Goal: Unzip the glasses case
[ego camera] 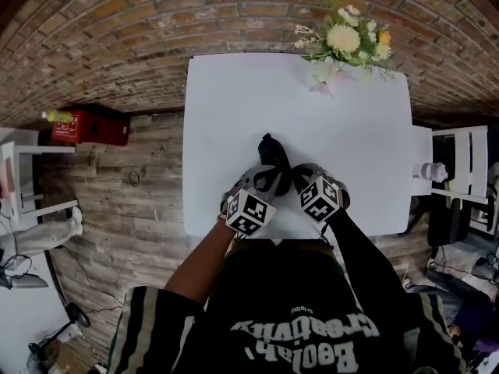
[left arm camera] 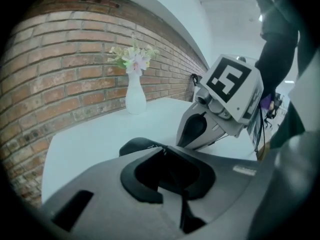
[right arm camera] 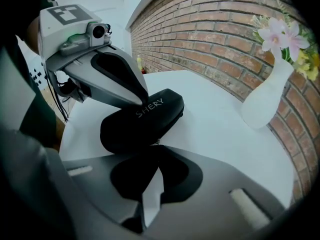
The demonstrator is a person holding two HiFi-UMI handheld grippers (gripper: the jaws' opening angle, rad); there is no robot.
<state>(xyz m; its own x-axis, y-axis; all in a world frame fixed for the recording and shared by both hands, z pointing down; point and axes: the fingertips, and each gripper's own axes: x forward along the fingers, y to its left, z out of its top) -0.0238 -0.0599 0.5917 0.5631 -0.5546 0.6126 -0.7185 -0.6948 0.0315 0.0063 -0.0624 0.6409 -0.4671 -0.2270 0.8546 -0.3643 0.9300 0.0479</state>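
A black glasses case (ego camera: 272, 156) marked SHERY (right arm camera: 145, 119) lies on the white table (ego camera: 234, 92) near its front edge. My left gripper (ego camera: 261, 179) comes at it from the left. In the right gripper view its fingers (right arm camera: 131, 91) press on the case's near end, shut on it. My right gripper (right arm camera: 156, 148) is shut, with its tips at the case's near side, where a small zipper pull (right arm camera: 157, 141) sticks out between them. The left gripper view shows the case (left arm camera: 136, 145) just past my own jaws and the right gripper (left arm camera: 194, 130) close beside them.
A white vase of flowers (ego camera: 343, 41) stands at the table's far right corner, against a brick wall (left arm camera: 65, 69). A red box (ego camera: 90, 127) sits on the wooden floor at the left. White furniture (ego camera: 460, 162) stands to the table's right.
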